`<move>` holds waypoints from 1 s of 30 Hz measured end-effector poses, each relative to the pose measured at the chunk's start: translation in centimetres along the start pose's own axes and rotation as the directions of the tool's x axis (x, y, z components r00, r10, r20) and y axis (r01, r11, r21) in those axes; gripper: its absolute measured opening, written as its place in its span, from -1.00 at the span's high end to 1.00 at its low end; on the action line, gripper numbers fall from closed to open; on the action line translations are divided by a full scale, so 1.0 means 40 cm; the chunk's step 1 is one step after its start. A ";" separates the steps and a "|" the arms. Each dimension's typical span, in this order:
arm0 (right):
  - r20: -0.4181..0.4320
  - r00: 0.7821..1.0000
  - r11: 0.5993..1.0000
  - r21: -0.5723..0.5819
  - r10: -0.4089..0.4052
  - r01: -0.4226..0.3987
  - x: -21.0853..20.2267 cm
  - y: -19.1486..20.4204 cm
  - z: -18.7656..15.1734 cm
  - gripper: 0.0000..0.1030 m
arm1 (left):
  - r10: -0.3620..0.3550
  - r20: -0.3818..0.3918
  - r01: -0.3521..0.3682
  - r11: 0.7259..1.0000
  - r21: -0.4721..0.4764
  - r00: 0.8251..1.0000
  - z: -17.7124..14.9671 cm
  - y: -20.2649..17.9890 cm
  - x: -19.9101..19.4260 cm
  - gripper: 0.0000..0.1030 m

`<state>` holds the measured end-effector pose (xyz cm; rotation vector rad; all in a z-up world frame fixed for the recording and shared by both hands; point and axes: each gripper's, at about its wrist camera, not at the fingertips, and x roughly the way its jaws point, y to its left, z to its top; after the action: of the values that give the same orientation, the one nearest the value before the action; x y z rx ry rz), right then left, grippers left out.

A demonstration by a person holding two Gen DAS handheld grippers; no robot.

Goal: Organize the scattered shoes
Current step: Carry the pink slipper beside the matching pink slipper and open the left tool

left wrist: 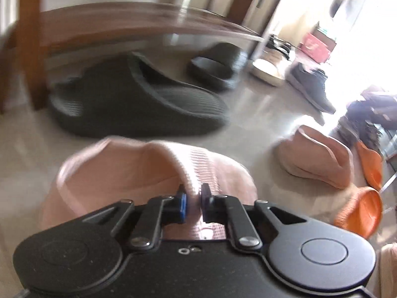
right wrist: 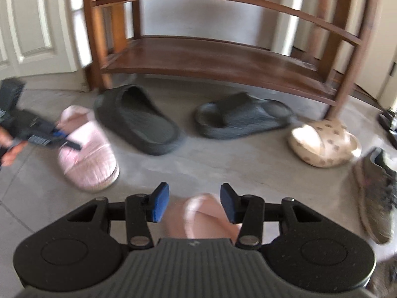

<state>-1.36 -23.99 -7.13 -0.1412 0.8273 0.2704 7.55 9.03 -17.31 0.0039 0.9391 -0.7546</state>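
A pink fuzzy slipper (left wrist: 119, 173) lies on the grey floor right in front of my left gripper (left wrist: 193, 198), which is shut on the rim of its opening. The right wrist view shows the same slipper (right wrist: 86, 154) at the left with the left gripper (right wrist: 59, 137) on it. A second pink slipper (right wrist: 206, 211) lies under my right gripper (right wrist: 194, 203), whose blue pads (right wrist: 160, 204) stand apart around it without pressing; it also shows on the floor further right (left wrist: 315, 159). Two dark slides (right wrist: 139, 121) (right wrist: 240, 116) lie in front of the wooden shoe rack (right wrist: 211, 59).
A cream spotted slipper (right wrist: 322, 144) rests by the rack's right leg (right wrist: 340, 92). A grey sneaker (right wrist: 374, 193) lies at the far right. Orange items (left wrist: 359, 213) sit at the right edge of the left wrist view. A white panelled door (right wrist: 29, 24) stands left of the rack.
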 end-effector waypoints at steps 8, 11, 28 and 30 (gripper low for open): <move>0.016 0.997 0.998 -0.001 -0.070 0.070 -0.051 -0.069 -0.039 0.03 | -0.219 -0.128 0.239 0.955 0.175 0.967 0.005 -0.238 0.110 0.87; 0.029 0.996 0.996 0.018 -0.086 0.086 -0.079 -0.101 -0.058 0.03 | -0.273 -0.213 0.320 0.918 0.232 0.938 -0.021 -0.307 0.117 0.87; -0.011 0.993 0.993 -0.020 -0.115 0.115 -0.147 -0.137 -0.139 0.03 | -0.308 -0.398 0.500 0.613 0.612 0.864 0.050 -0.524 0.266 0.85; -0.023 0.991 0.991 -0.011 -0.134 0.133 -0.162 -0.150 -0.154 0.03 | -0.300 -0.379 0.483 0.573 0.662 0.876 0.059 -0.561 0.291 0.71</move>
<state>-8.14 -32.33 -6.31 -0.2082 0.8360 0.1471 0.26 -15.28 -17.40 0.6436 0.7854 -1.5657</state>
